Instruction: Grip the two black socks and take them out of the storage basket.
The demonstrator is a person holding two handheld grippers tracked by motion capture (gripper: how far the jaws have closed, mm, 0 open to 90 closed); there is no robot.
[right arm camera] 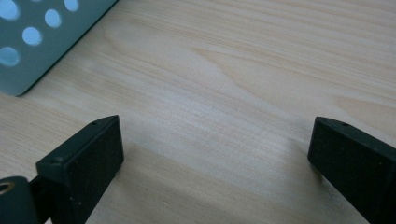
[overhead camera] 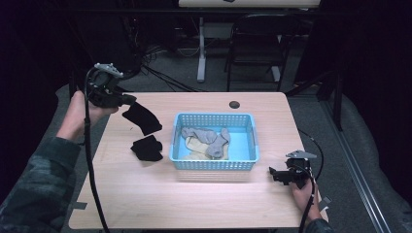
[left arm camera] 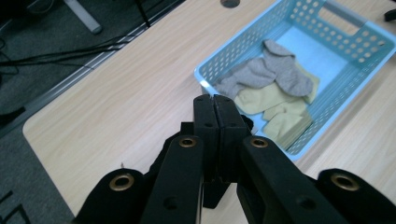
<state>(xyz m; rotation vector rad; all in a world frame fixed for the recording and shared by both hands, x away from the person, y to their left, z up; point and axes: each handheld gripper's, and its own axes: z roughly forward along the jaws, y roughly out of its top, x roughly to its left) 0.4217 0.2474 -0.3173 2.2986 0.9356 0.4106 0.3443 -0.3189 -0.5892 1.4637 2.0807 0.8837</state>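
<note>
- Up at the upper left of the high view, the left gripper [overhead camera: 127, 99] is lifted above the table's left edge, its jaws pressed together on a black sock [overhead camera: 142, 118] that hangs from them over the light wooden table [overhead camera: 194, 204].
- Seen from the left gripper view, those jaws meet flat against each other at frame centre, with dark fabric showing just beneath them.
- A second black sock [overhead camera: 146, 148] lies crumpled on the table, below the hanging one and just left of the basket.
- At the middle of the high view sits a light blue perforated basket [overhead camera: 214, 164], holding grey socks [overhead camera: 206, 137] on top of pale yellow socks [overhead camera: 192, 145].
- Low at the right of the high view, the right gripper [overhead camera: 274, 173] rests at table level, near the basket's lower right corner.
- From the right gripper view, its jaws stand wide apart over bare wood, with nothing between them; the basket's corner [right arm camera: 42, 42] fills the upper left.
</note>
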